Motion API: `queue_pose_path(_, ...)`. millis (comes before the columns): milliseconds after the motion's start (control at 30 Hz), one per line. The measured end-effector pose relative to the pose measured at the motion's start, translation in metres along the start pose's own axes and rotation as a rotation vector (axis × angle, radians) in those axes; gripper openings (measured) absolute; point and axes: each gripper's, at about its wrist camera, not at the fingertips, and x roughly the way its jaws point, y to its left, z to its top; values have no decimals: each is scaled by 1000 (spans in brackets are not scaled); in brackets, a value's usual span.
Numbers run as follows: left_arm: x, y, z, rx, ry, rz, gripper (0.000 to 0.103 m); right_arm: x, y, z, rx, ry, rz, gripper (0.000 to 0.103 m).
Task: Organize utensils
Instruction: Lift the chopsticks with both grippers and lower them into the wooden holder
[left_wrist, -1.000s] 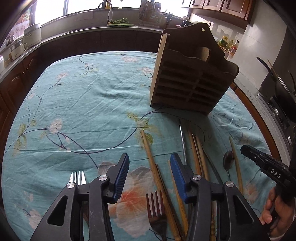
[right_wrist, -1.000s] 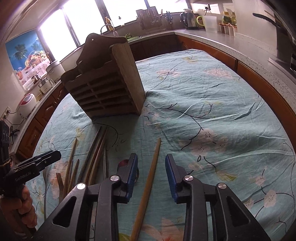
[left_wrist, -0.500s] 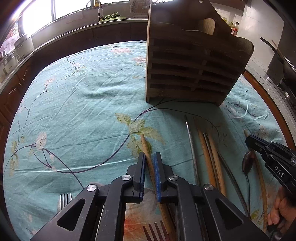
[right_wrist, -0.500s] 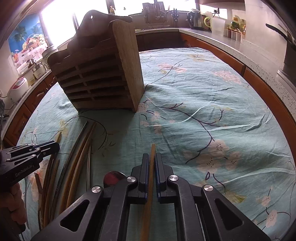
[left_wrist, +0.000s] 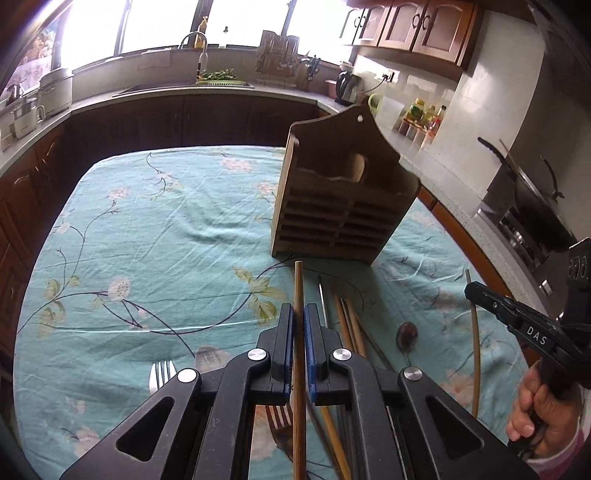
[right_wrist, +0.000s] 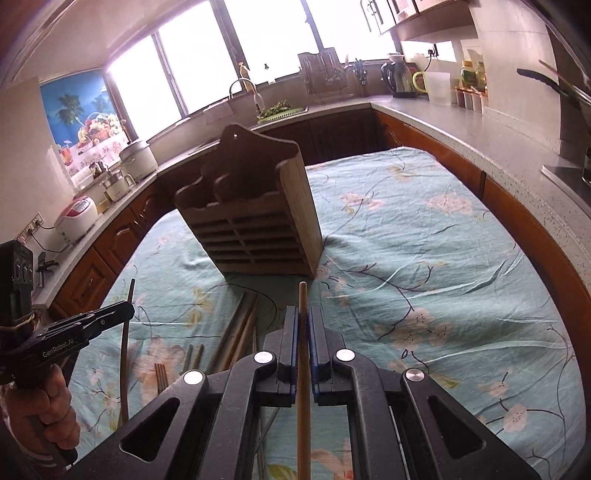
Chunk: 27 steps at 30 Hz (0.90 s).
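Both grippers, left and right, have just closed, each clamping a wooden chopstick now lifted off the tablecloth.

The left gripper points forward and down over the surface; its blue-padded fingers have just been closing and are now clamped on a thin wooden stick; seen from the right camera, a hand wraps its handle at the frame's lower left. The right gripper is tilted down the same way; its fingers are likewise pressed shut on a stick; from the left camera, a hand grips its handle at lower right, a sleeve edge showing beneath.
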Motion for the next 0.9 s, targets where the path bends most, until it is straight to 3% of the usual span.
queue_pose_path(267, -82, 7, -11, -26, -136, -68, 4, -48, 18, 18, -18, -113, 58, 5)
queue_pose_path(500, -130, 10, -12, -21, -236, -108, 4, -82, 32, 44, -47, -222, 92, 5)
queue_pose_path(900, -128, 12, -13, -35, -311, -109, 4, -75, 26, 64, -4, -301, 93, 5)
